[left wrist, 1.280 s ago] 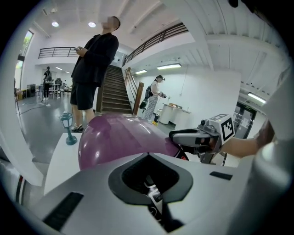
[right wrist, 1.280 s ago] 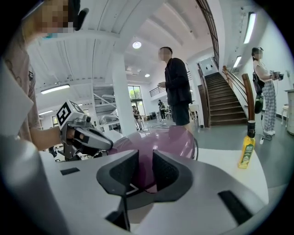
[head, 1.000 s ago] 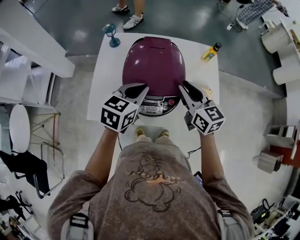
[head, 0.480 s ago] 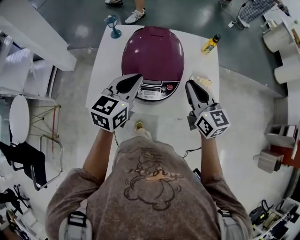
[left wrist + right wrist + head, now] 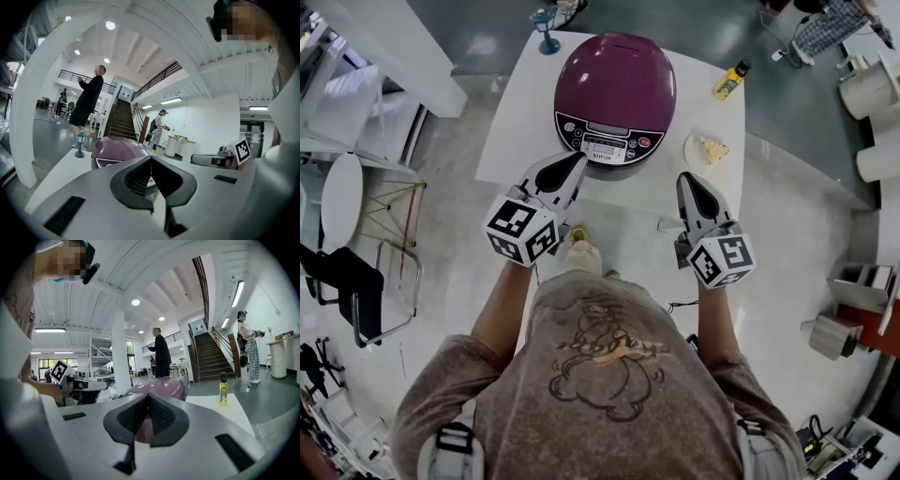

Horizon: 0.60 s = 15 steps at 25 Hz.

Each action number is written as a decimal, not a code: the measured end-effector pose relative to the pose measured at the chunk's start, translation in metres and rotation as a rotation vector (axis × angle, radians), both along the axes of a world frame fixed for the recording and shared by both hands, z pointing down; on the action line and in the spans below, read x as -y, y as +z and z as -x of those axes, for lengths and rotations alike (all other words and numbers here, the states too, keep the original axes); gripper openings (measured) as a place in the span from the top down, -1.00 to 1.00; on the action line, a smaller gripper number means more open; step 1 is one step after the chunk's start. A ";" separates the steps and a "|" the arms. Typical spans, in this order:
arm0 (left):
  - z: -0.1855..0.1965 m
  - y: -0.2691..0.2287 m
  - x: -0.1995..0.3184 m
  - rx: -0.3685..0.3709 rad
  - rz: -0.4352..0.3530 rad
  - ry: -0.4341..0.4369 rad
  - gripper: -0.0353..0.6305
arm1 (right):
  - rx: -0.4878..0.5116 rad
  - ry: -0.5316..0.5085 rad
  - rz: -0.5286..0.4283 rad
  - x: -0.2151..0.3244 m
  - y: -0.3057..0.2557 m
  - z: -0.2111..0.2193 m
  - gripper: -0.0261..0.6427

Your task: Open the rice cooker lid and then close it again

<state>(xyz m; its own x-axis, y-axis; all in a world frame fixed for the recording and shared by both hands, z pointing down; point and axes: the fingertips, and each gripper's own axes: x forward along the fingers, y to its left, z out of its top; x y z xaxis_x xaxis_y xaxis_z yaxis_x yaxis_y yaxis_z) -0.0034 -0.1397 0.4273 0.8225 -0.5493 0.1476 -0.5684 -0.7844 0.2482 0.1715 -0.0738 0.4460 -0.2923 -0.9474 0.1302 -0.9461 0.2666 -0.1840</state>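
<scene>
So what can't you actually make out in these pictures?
- Head view: the print on the glossy purple rice cooker's control panel is too small to read.
- Head view: the yellowish food on the small white plate is too small to identify.
- Head view: the teal lantern-shaped ornament is cut off by the top edge.
- Right gripper view: the yellow bottle's label is too small; the right gripper hides the cooker's front.

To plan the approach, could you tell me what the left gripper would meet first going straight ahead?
Probably the rice cooker, at its control panel; the left gripper aims there, though depth is unclear.
</scene>
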 end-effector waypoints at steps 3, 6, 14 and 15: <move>0.006 0.005 -0.012 -0.017 -0.015 -0.026 0.83 | 0.000 -0.009 0.001 -0.016 0.007 0.007 0.91; 0.009 0.011 -0.025 -0.021 -0.027 -0.049 0.83 | 0.006 -0.010 -0.008 -0.030 0.013 0.011 0.91; 0.017 0.031 -0.050 0.004 -0.035 -0.086 0.83 | 0.036 0.015 0.004 -0.053 0.036 0.009 0.92; 0.018 0.033 -0.051 0.005 -0.034 -0.091 0.83 | 0.036 0.015 0.005 -0.055 0.037 0.009 0.92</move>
<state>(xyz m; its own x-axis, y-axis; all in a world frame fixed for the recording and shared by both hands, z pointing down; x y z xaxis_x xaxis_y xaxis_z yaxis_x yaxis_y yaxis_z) -0.0210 -0.0883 0.4605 0.7686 -0.6261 0.1314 -0.6385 -0.7377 0.2193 0.1629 -0.0188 0.4834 -0.2827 -0.9511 0.1242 -0.9427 0.2516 -0.2192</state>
